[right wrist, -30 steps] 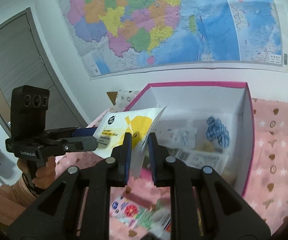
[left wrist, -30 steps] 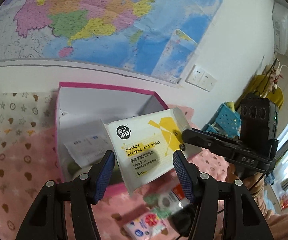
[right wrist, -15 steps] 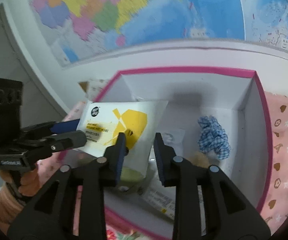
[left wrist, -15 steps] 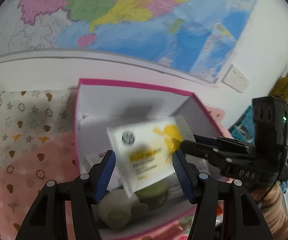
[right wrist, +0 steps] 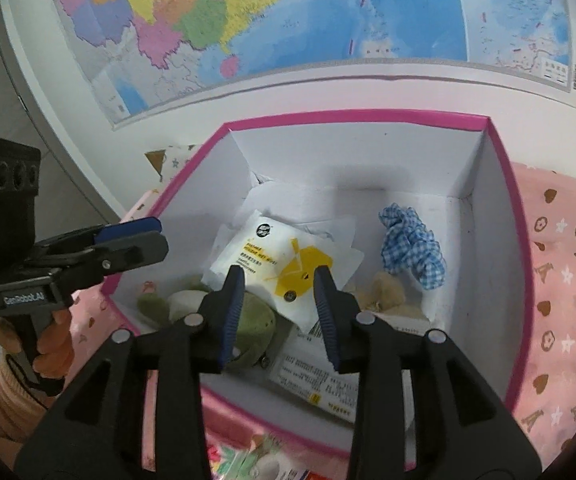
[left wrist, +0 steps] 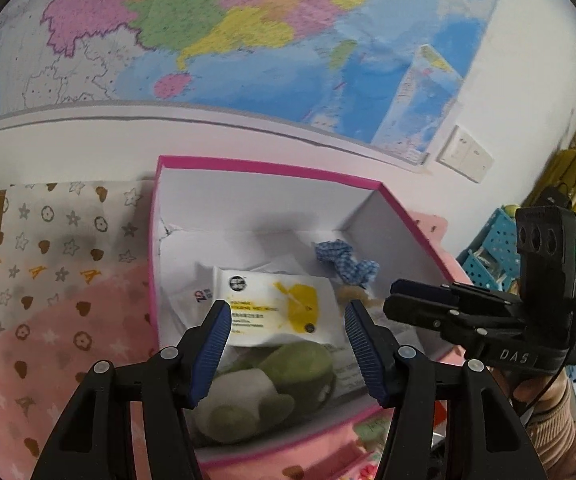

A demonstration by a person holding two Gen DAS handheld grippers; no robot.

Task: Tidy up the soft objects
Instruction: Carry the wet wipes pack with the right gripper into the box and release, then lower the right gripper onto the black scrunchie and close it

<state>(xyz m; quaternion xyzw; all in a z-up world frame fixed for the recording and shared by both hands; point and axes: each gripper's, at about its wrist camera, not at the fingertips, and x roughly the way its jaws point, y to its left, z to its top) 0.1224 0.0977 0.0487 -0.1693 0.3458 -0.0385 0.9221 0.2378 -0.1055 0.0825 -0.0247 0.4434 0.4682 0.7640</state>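
Observation:
A white and yellow wet wipes pack (left wrist: 275,308) (right wrist: 283,262) lies inside the pink-rimmed white box (left wrist: 259,168) (right wrist: 368,114), resting on a green plush toy (left wrist: 283,376) (right wrist: 253,330). A blue checked scrunchie (left wrist: 348,264) (right wrist: 412,246) lies in the box at the back right. My left gripper (left wrist: 288,316) is open and empty above the box's front, and shows at the left of the right wrist view (right wrist: 131,236). My right gripper (right wrist: 279,284) is open and empty above the pack, and shows at the right of the left wrist view (left wrist: 420,300).
The box stands on a pink patterned cloth (left wrist: 47,320) (right wrist: 560,280) against a white wall with a large map (left wrist: 207,28). Small packets (right wrist: 263,456) lie in front of the box. White paper packets (right wrist: 320,376) lie in the box. Blue baskets (left wrist: 496,248) stand far right.
The right gripper opened and let go of the wipes pack, which dropped into the box onto the plush toy. Both grippers have moved forward over the box.

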